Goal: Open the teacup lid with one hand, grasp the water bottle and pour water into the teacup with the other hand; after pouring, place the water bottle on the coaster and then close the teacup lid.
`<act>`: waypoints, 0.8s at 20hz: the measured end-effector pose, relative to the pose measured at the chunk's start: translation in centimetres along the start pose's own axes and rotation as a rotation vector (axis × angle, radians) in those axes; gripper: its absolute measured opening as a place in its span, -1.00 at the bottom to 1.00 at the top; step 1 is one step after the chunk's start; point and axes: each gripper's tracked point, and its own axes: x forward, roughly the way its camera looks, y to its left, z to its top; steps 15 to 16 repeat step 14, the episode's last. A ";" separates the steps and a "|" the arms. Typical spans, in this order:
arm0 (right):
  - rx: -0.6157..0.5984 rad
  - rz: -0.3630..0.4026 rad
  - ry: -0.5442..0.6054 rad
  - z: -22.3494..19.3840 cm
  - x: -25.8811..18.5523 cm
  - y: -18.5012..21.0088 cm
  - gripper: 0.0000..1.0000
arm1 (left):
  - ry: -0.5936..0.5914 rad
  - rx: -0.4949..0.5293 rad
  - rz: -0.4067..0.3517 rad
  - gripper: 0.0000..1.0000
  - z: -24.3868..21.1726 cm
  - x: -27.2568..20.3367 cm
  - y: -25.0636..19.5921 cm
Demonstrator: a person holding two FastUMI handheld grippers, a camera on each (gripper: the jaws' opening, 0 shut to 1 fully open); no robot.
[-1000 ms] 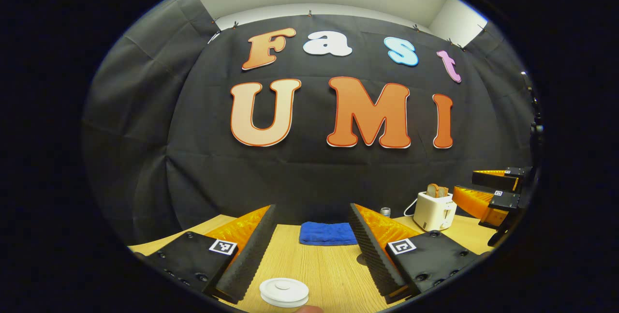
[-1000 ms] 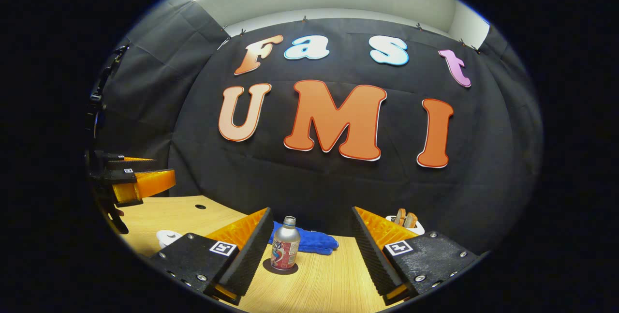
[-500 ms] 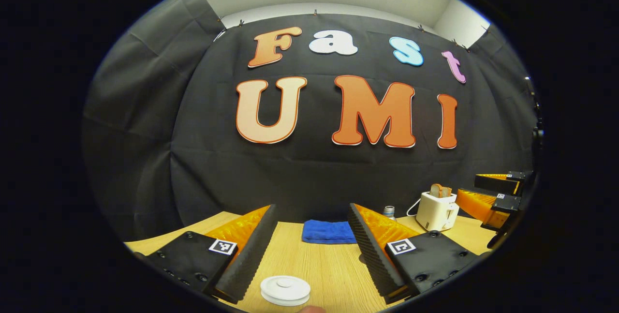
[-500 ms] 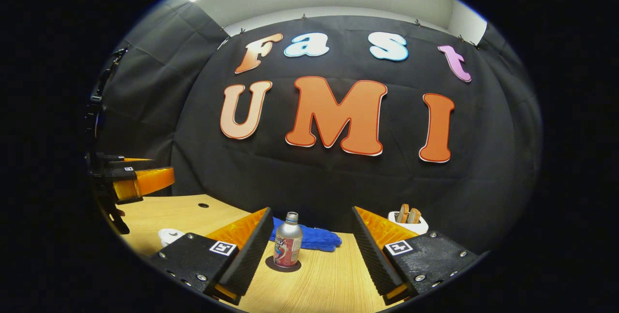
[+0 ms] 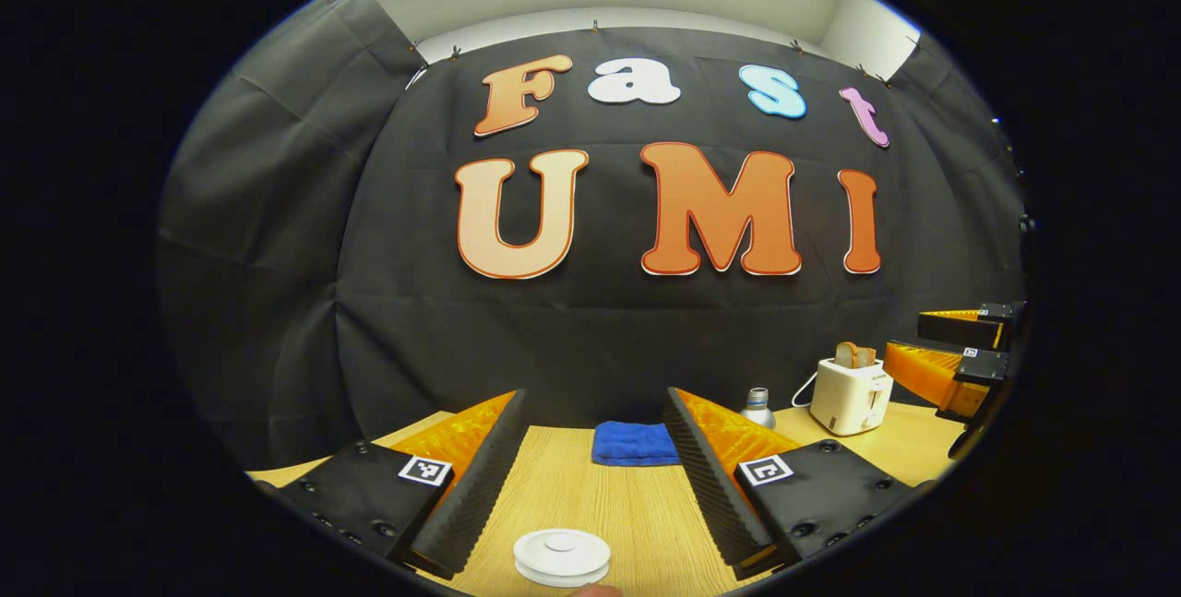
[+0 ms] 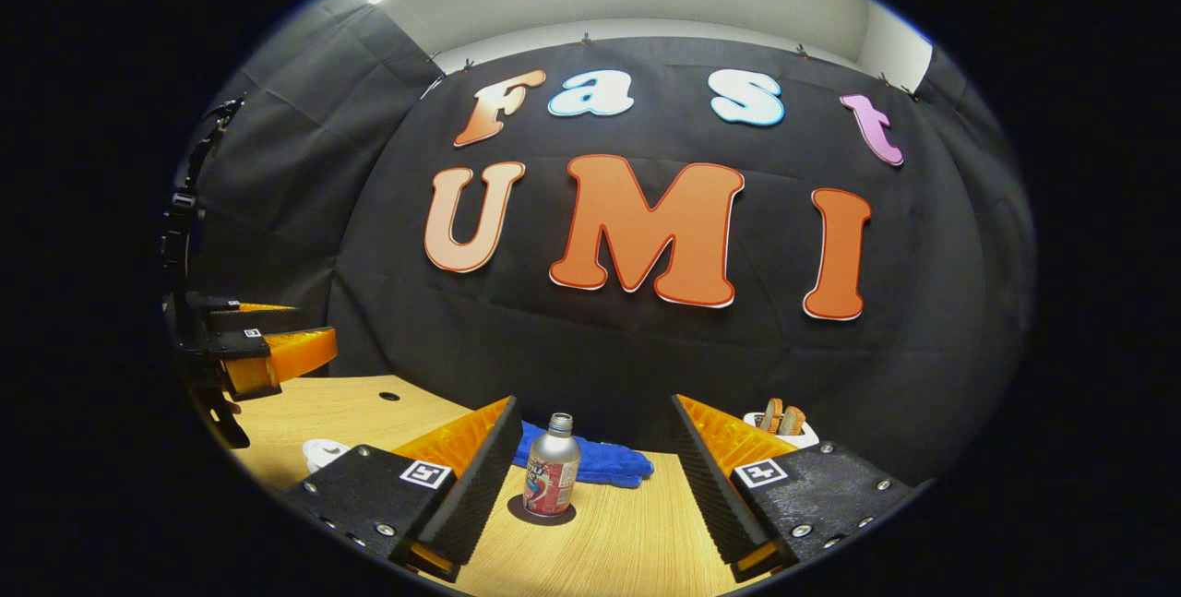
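Observation:
In the left gripper view, the white teacup lid [image 5: 562, 556] sits on the cup low between the fingers of my left gripper [image 5: 590, 477], which stands open above and behind it. The silver water bottle [image 6: 552, 477] stands upright on a dark round coaster [image 6: 542, 511] in the right gripper view, ahead of my open right gripper [image 6: 590, 477] and nearer its left finger. The bottle's neck [image 5: 757, 406] peeks over the left gripper's right finger. The teacup [image 6: 323, 453] shows white at the left, partly hidden behind a finger.
A folded blue cloth [image 5: 636, 444] lies at the back of the wooden table [image 5: 609, 505]. A white toaster [image 5: 851, 392] with bread stands at the right. The right gripper [image 5: 960, 362] hangs at the left view's far right; the left gripper [image 6: 249, 348] at the right view's far left.
Both views have drifted slightly; the lid and bottle have shifted a little to the right in their frames. Both grippers stay open and nothing was taken hold of.

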 end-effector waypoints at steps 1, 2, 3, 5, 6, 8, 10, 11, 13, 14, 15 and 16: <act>0.001 0.001 -0.002 0.0 0.1 0.0 0.91 | -0.001 0.000 0.000 1.00 0.1 0.0 0.0; 0.001 0.000 -0.002 0.0 0.1 0.1 0.91 | -0.001 0.000 -0.001 1.00 0.1 0.0 0.1; 0.001 0.002 -0.003 0.0 0.1 0.1 0.91 | -0.002 -0.001 -0.001 1.00 0.0 0.1 0.1; -0.001 0.004 -0.001 0.0 0.1 0.2 0.91 | -0.001 -0.003 0.001 1.00 -0.2 -0.1 0.2; -0.003 0.004 0.000 0.0 0.2 0.2 0.91 | -0.001 -0.002 0.002 1.00 -0.2 0.0 0.3; -0.004 0.004 0.002 -0.1 0.2 0.2 0.91 | 0.002 0.006 0.007 0.94 -0.4 -0.1 0.4; 0.000 0.006 0.002 -0.1 0.3 0.3 0.91 | 0.003 0.013 0.011 0.94 -0.7 -0.1 0.4; -0.001 0.005 0.004 -0.2 0.3 0.3 0.91 | 0.003 0.014 0.011 0.94 -0.8 -0.1 0.4; -0.008 0.004 0.008 -0.2 0.2 0.2 0.91 | 0.005 0.011 0.010 1.00 -0.8 0.0 0.5; -0.010 0.004 0.012 -0.3 0.2 0.3 0.91 | 0.005 0.010 0.011 1.00 -0.8 -0.1 0.5; -0.010 0.004 0.012 -0.3 0.2 0.3 0.91 | 0.005 0.010 0.011 1.00 -0.8 -0.1 0.5; -0.010 0.004 0.012 -0.3 0.2 0.3 0.91 | 0.005 0.010 0.011 1.00 -0.8 -0.1 0.5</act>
